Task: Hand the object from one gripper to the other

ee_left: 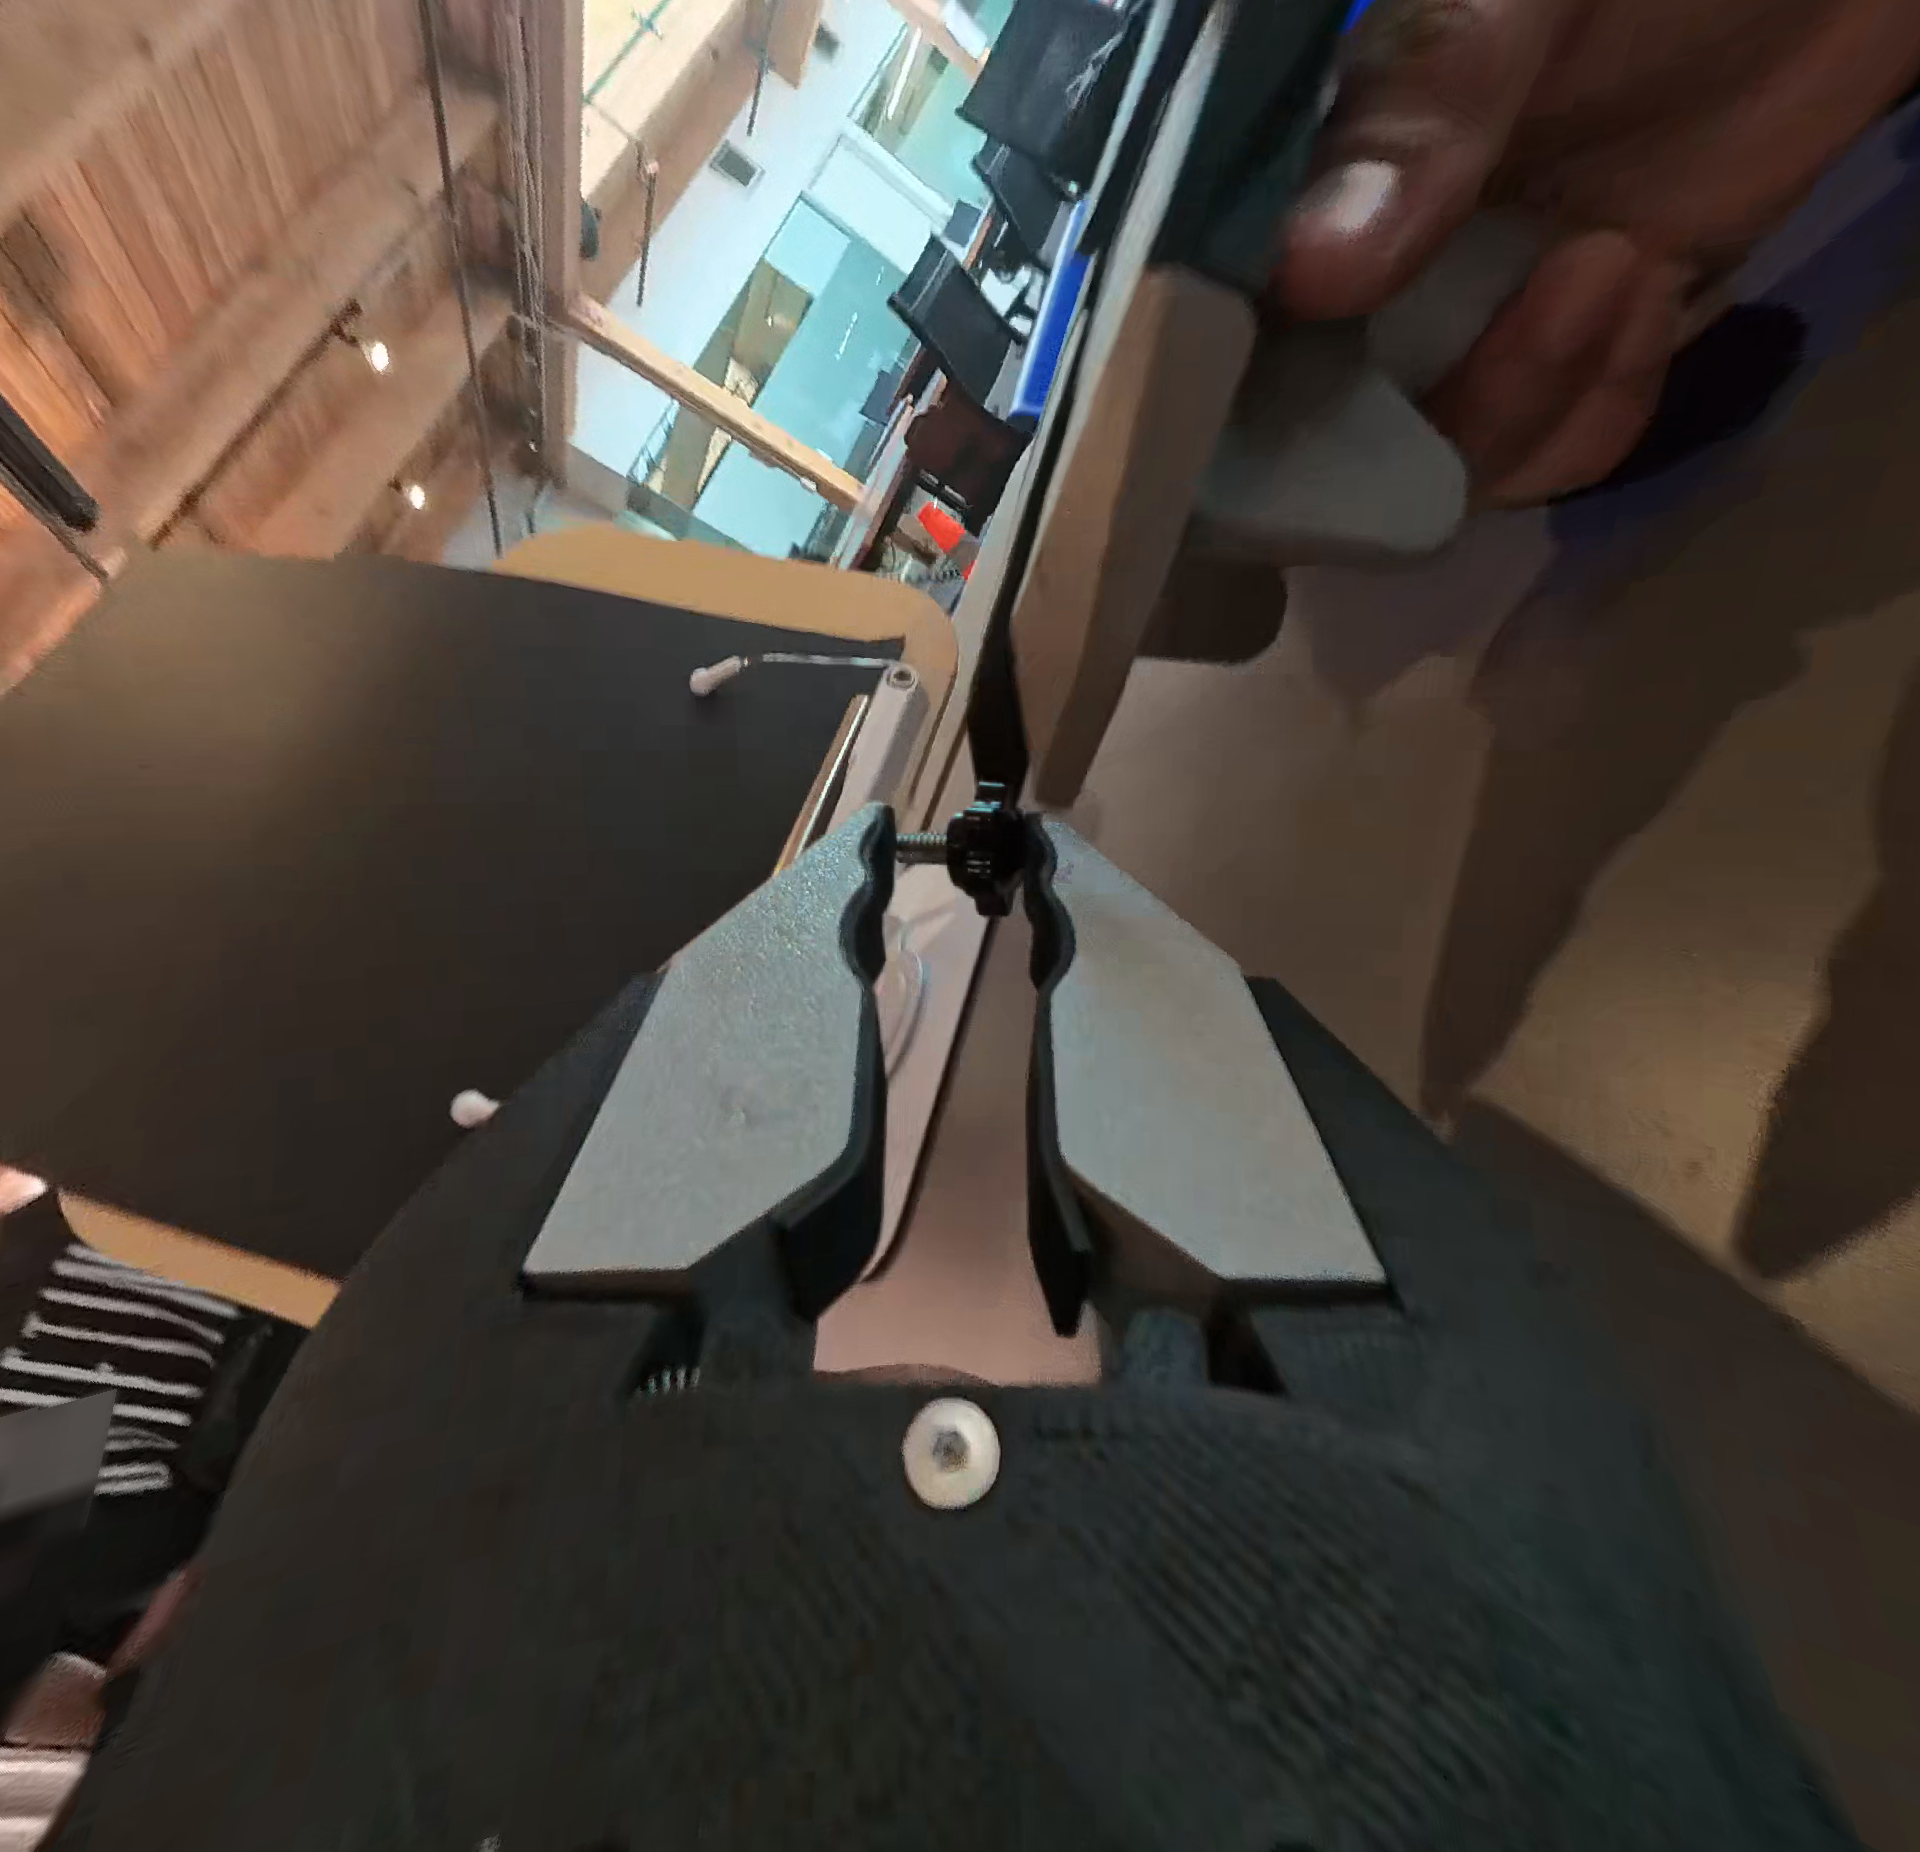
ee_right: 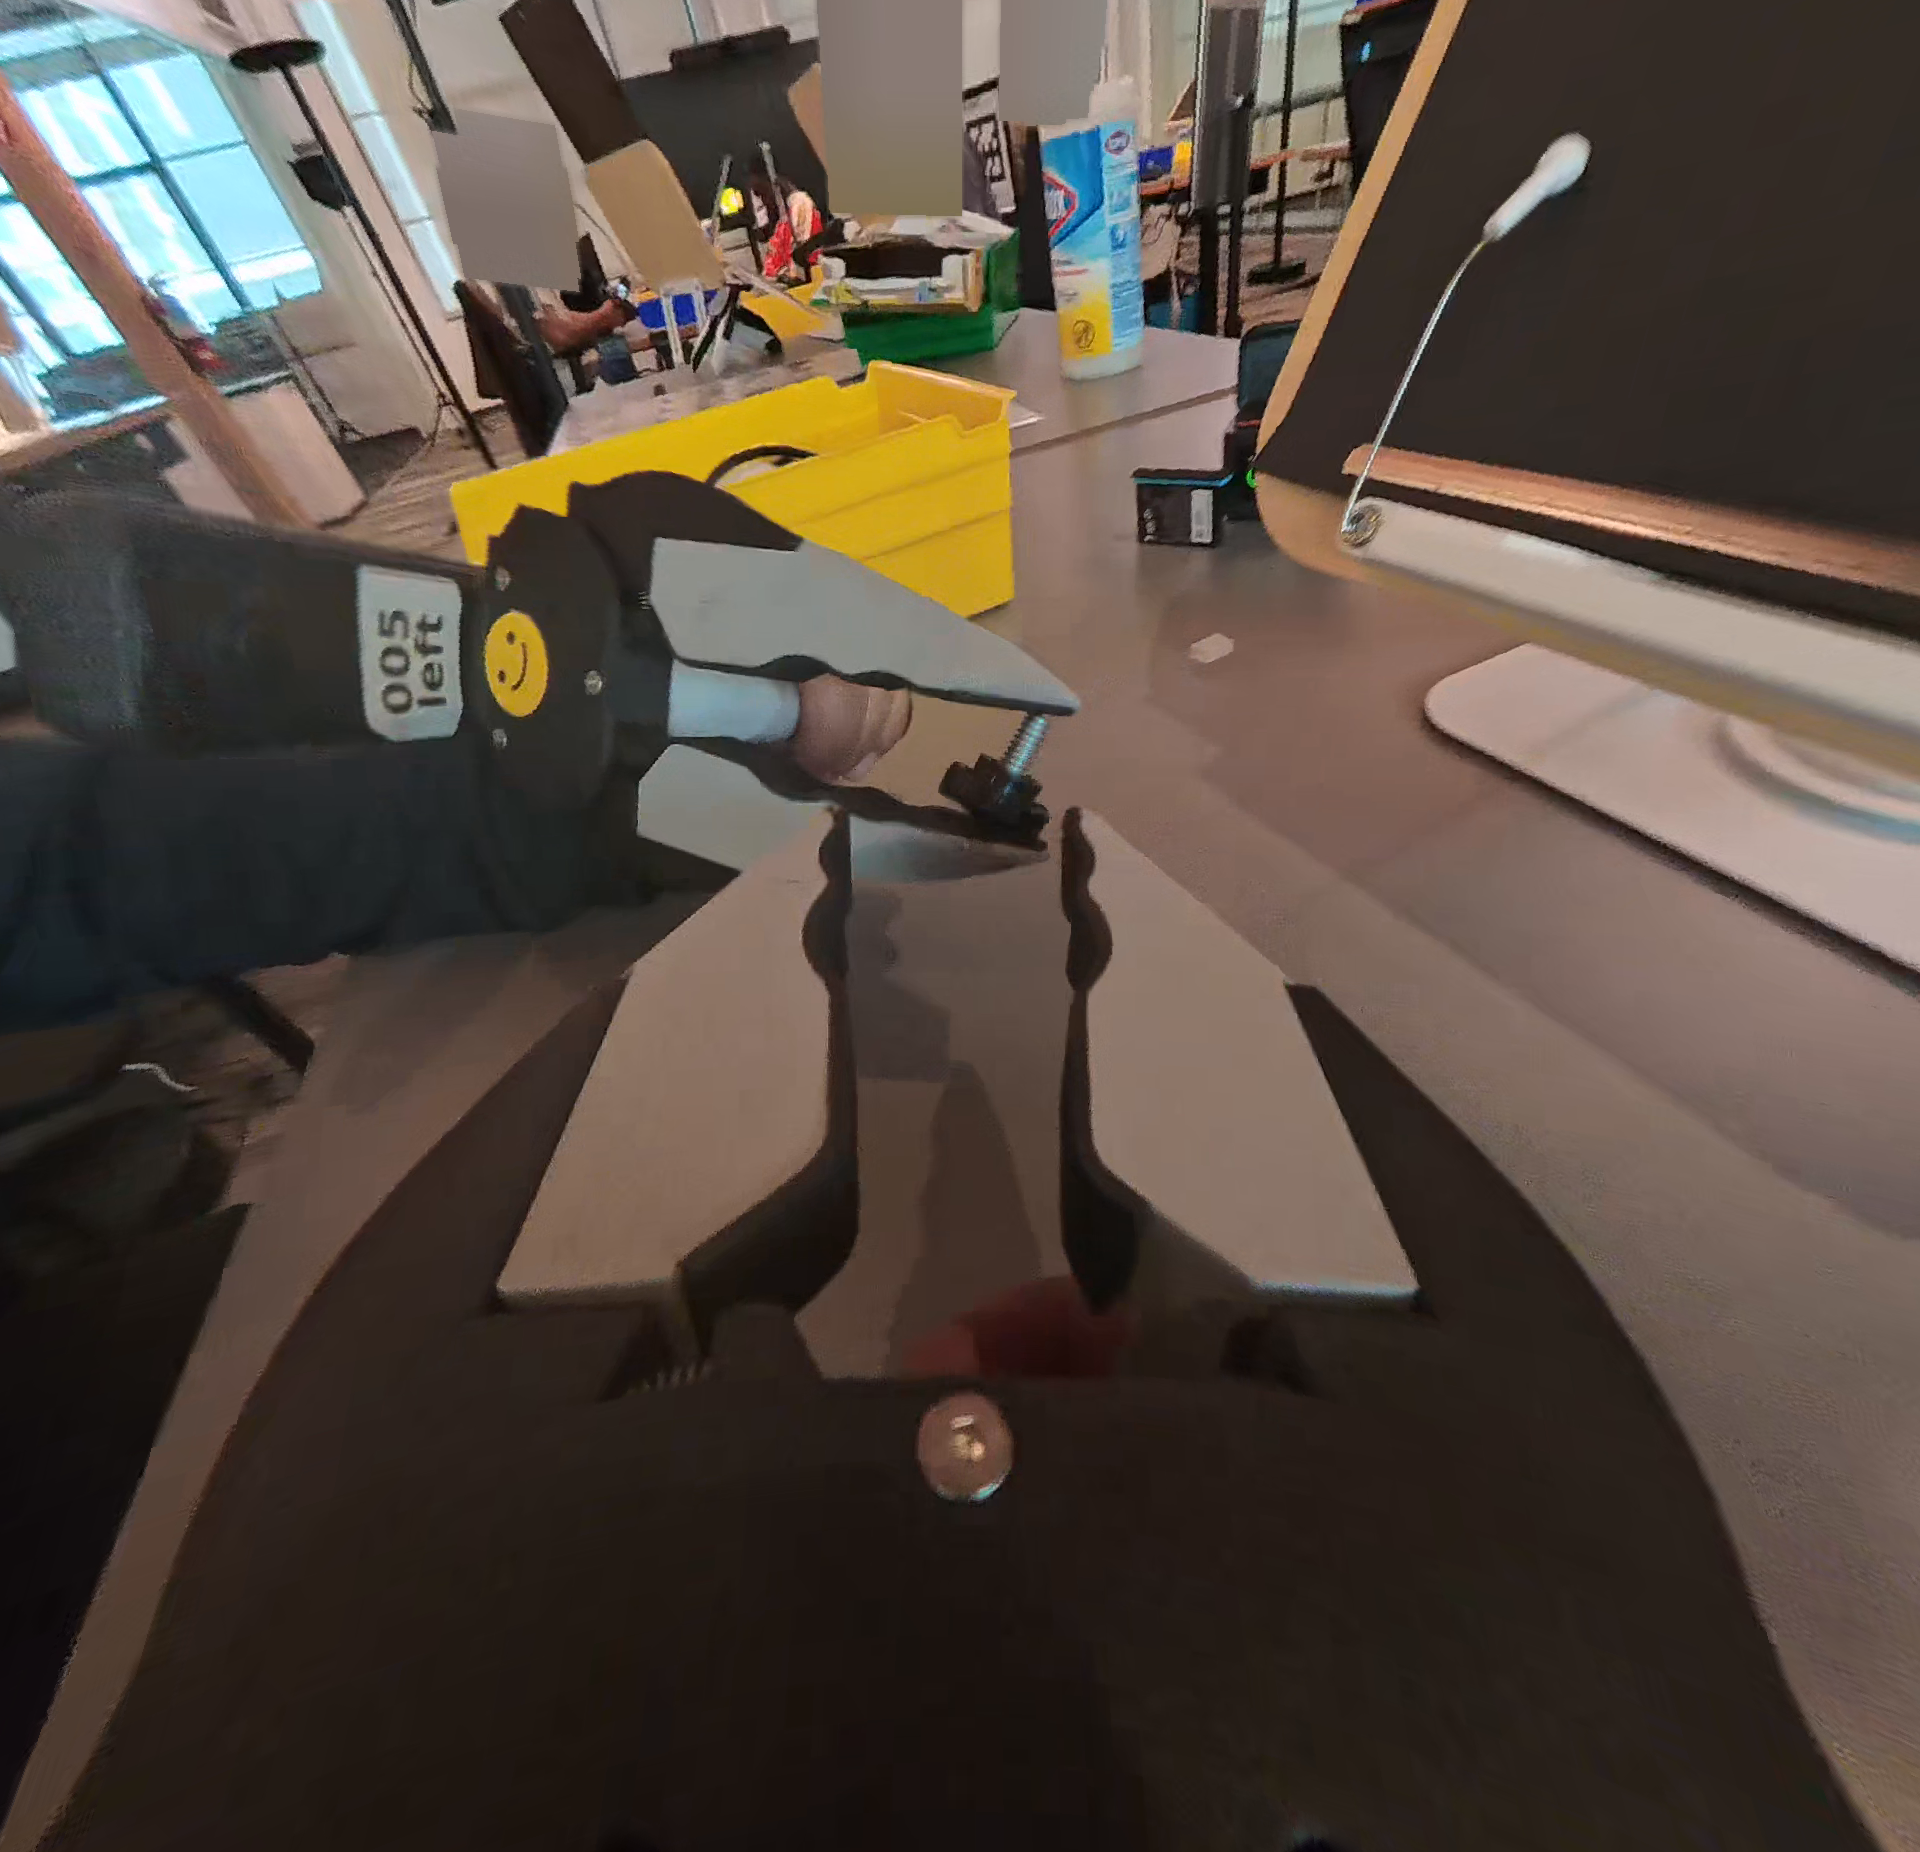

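The object is a small black knob with a threaded steel screw (ee_left: 966, 852). My left gripper (ee_left: 961, 846) is shut on it endwise: the screw tip rests against one fingertip and the knob against the other. In the right wrist view the left gripper (ee_right: 1013, 763) comes in from the left, held above the grey table, with the screw (ee_right: 1003, 768) between its tips. My right gripper (ee_right: 951, 841) is open and empty, and its tips are just short of the knob. In the left wrist view one of the right gripper's fingers (ee_left: 1127, 514) reaches down from the upper right, ending beside the knob.
A tilted stand with a black face (ee_right: 1662, 244), a wire arm and a white base (ee_right: 1662, 753) is at the right. A yellow bin (ee_right: 904, 493), a small black box (ee_right: 1179, 509) and a wipes canister (ee_right: 1091, 244) stand farther back on the grey table (ee_right: 1351, 971). Only a small space, under 4 cm, lies between the two pairs of fingers.
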Tool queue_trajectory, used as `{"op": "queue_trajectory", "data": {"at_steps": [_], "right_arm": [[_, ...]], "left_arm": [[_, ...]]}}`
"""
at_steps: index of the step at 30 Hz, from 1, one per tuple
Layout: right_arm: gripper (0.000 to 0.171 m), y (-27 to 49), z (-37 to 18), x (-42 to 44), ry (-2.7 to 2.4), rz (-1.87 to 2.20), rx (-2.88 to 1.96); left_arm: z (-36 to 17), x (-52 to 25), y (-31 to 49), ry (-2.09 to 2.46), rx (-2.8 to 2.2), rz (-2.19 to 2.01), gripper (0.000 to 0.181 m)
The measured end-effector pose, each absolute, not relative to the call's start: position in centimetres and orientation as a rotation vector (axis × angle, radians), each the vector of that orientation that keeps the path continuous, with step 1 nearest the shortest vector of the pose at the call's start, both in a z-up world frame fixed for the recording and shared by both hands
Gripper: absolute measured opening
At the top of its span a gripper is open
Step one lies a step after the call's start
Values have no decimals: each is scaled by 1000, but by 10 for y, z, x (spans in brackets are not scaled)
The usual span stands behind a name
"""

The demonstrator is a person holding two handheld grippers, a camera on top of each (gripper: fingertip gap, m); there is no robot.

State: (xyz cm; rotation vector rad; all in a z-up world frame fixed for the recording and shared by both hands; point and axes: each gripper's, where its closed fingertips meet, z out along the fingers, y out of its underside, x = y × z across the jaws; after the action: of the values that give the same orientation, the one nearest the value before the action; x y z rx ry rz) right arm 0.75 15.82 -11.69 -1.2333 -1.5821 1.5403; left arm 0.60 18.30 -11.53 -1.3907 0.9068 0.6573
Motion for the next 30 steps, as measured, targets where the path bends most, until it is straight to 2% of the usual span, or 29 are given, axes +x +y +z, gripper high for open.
{"op": "queue_trajectory", "data": {"at_steps": [2, 6, 14, 16, 23, 26, 30], "right_arm": [[37, 155, -119, 6, -1587, 1552, -1242], [14, 159, -115, 6, -1545, 1595, -1254], [9, 165, -121, 2, -1569, 1513, -1279], [1, 170, -125, 1, -1570, 1444, -1284], [4, 171, -128, 0, -1553, 1481, -1308], [16, 178, -122, 3, -1521, 1492, -1305], [14, 182, -113, 6, -1473, 1550, -1296]], "left_arm": [[-116, 14, 183, 949, -1362, 688, 22], [-120, 26, 182, 977, -1351, 653, 23], [-125, 23, 186, 953, -1360, 665, 23], [-129, 23, 187, 945, -1372, 637, 24], [-130, 21, 187, 929, -1442, 556, 23], [-130, 22, 186, 944, -1419, 559, 23], [-123, 19, 184, 906, -1400, 522, 23]]}}
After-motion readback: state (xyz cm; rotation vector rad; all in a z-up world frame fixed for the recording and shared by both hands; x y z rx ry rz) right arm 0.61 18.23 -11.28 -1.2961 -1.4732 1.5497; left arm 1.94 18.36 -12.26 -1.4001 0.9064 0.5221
